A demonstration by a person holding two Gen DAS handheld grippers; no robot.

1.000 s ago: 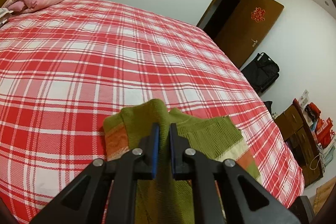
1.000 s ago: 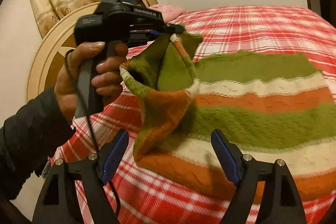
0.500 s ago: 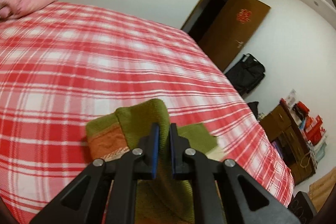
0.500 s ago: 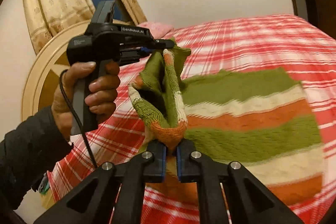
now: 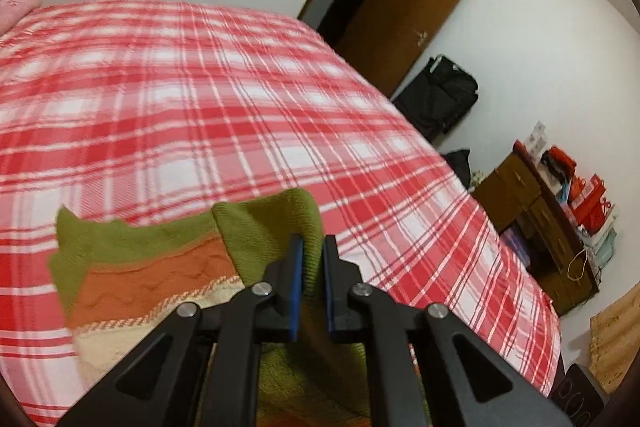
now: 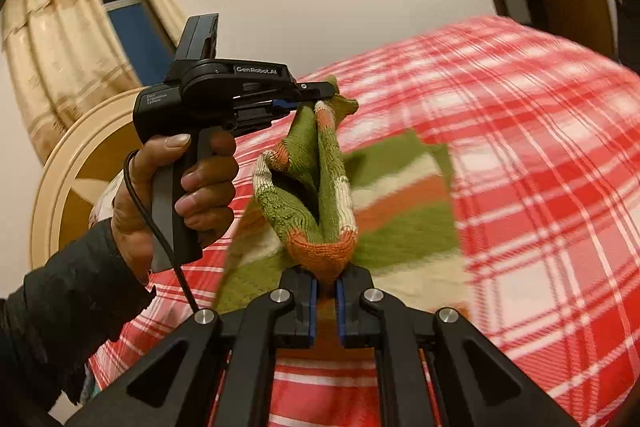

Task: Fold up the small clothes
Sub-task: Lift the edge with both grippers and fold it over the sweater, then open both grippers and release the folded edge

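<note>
Pinched tight on the striped knit sweater (image 6: 320,187) by both – the left hand-held gripper (image 6: 316,99) up high on a green edge, the right hand-held gripper (image 6: 326,287) lower down on an orange fold. Lifted up between the two at that end, with the rest spread flat on the red checked bed (image 6: 540,147). Held in a hand (image 6: 176,187) with a dark sleeve (image 6: 60,291) – the left one.

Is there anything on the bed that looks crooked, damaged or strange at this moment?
Nothing looks damaged or spilled. The striped sweater is bunched and half lifted off the checked bedspread, but only because the left gripper and the right gripper each pinch an edge of it for folding.
</note>
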